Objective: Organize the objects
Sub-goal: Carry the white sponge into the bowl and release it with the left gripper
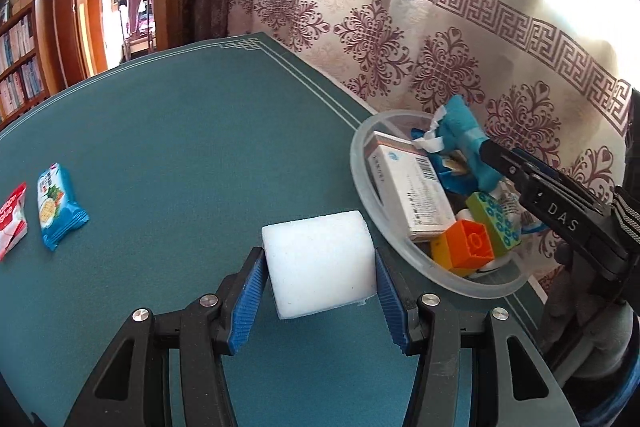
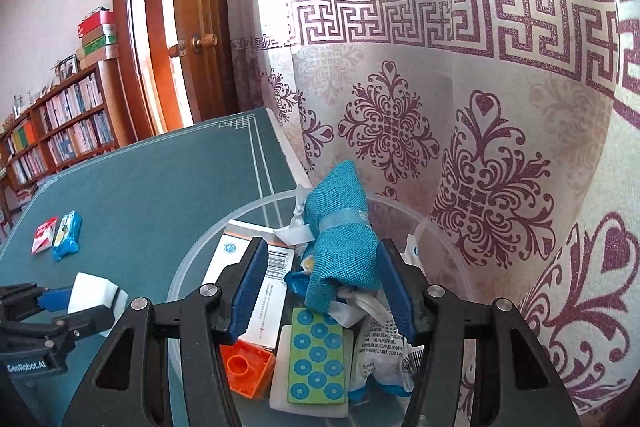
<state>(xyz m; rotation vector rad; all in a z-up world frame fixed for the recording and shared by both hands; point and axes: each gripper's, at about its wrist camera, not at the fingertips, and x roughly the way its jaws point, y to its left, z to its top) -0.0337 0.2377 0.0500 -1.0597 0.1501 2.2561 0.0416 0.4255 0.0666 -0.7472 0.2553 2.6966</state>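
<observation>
My left gripper (image 1: 320, 269) is shut on a white foam block (image 1: 320, 263), held just above the green table next to the clear plastic tub (image 1: 362, 183). The block also shows in the right wrist view (image 2: 94, 293). My right gripper (image 2: 320, 271) hangs over the tub (image 2: 192, 267) with a rolled blue cloth (image 2: 344, 239) between its open fingers; only the right pad touches the cloth. The tub holds a white carton (image 1: 412, 187), an orange brick (image 1: 466, 247), a green dotted brick (image 2: 318, 355) and wrappers.
Two snack packets lie at the table's far left, a blue one (image 1: 56, 205) and a red-and-white one (image 1: 12, 221). A patterned curtain (image 1: 440, 59) hangs right behind the tub. A door and bookshelves (image 2: 60, 131) stand beyond the table.
</observation>
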